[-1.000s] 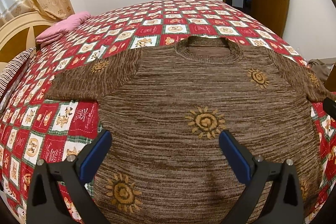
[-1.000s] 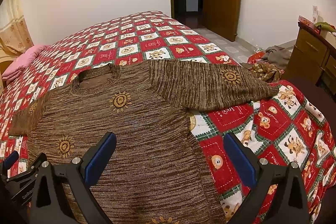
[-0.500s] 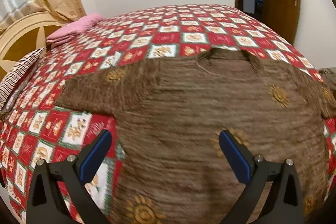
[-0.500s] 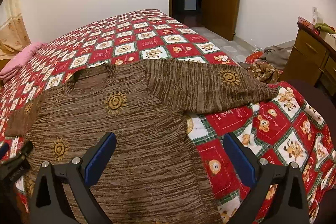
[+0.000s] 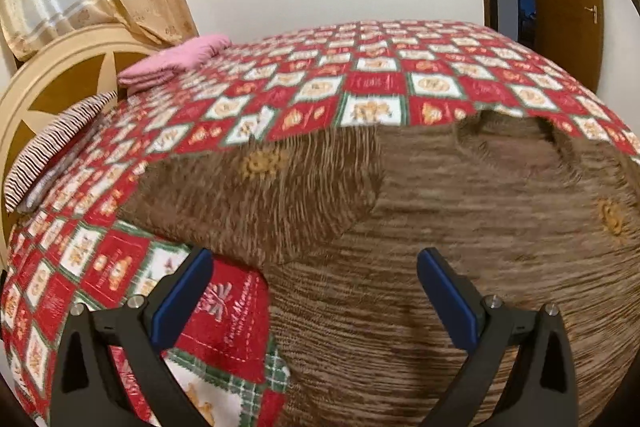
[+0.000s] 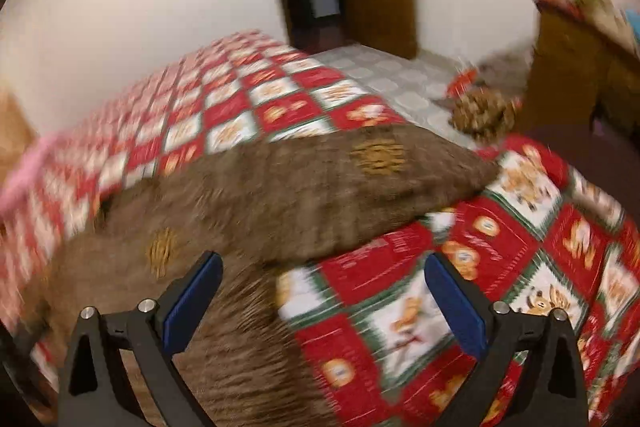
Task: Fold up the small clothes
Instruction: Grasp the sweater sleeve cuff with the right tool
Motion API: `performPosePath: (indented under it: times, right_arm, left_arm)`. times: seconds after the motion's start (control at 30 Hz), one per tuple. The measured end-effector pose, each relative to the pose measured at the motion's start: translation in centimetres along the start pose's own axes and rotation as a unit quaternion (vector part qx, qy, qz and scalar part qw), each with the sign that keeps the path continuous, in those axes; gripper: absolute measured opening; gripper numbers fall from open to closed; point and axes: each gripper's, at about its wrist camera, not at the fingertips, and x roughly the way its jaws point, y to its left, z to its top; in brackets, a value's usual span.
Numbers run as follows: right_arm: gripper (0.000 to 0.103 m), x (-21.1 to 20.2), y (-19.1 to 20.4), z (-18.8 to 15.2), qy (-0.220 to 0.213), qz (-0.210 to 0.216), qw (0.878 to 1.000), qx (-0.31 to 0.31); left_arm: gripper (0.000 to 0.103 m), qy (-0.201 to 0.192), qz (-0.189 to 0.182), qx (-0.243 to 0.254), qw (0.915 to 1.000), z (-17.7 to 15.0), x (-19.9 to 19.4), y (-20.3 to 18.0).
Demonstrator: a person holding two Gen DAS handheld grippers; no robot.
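Sweater (image 5: 460, 227) flat on quilt (image 5: 360, 83), sleeves spread out both sides. Left gripper (image 5: 316, 287) fingers wide apart, empty, over armpit w/ sleeve. Right gripper (image 6: 324, 295) jaws closing, nothing btwn, over other sleeve edge; view blurred.

The right wrist view is smeared by motion blur; the items on the dresser (image 6: 576, 39) cannot be identified. In the left view, the sweater (image 5: 460, 247) is cut off at the right and bottom edges, its motifs blurred.
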Motion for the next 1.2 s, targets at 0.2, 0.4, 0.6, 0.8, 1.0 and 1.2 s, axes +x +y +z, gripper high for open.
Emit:
performPosePath:
  times: [0.2, 0.4, 0.6, 0.8, 1.0, 1.2]
  right_arm:
    - [0.067, 3.1, -11.2, 2.2, 0.028, 0.078, 0.975, 0.207]
    - [0.067, 5.7, -14.5, 4.4, 0.021, 0.074, 0.962, 0.261]
    - [0.046, 9.7, -14.3, 5.5, 0.051, 0.077, 0.959, 0.27]
    - [0.014, 10.9, -14.8, 5.7, 0.049, 0.036, 0.965, 0.255]
    - [0.009, 9.0, -12.5, 7.4, 0.02, 0.023, 0.98, 0.198]
    - [0.009, 4.9, -0.5, 9.6, -0.029, 0.061, 0.998, 0.019]
  left_arm:
    - [0.103, 0.06, -0.038, -0.033, 0.997, -0.9, 2.5, 0.7]
    - [0.103, 0.089, -0.087, -0.072, 0.9896, -1.3, 3.7, 1.4]
    - [0.103, 0.085, -0.08, -0.067, 0.9909, -1.3, 3.6, 1.0]
    - [0.103, 0.084, -0.08, -0.067, 0.9909, -1.3, 3.7, 1.1]
    - [0.103, 0.083, -0.082, -0.069, 0.9908, -1.3, 3.7, 1.1]
    - [0.103, 0.082, -0.084, -0.07, 0.9906, -1.2, 3.7, 1.1]
